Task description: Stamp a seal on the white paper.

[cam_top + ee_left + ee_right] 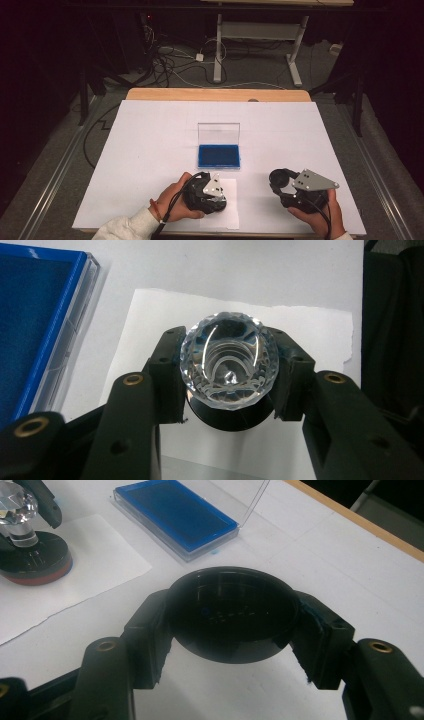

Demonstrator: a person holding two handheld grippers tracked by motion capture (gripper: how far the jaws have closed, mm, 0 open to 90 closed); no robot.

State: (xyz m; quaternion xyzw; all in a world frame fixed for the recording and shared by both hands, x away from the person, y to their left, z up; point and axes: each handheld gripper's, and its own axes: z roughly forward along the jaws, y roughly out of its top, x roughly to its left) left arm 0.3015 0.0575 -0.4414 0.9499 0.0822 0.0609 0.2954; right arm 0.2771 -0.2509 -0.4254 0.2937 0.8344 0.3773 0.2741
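The crystal-topped stamp (229, 362), pinched by the left tool (227, 375), is probably being pressed onto the paper slip (310, 335) and should be kept upright, while the black cap (231, 615) is held clamped in the right tool (232, 630).

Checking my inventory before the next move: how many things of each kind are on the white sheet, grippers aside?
Stamp with faceted clear knob: 1
Round black cap: 1
Blue ink pad case, clear lid up: 1
Loose paper sheet: 1
Total: 4
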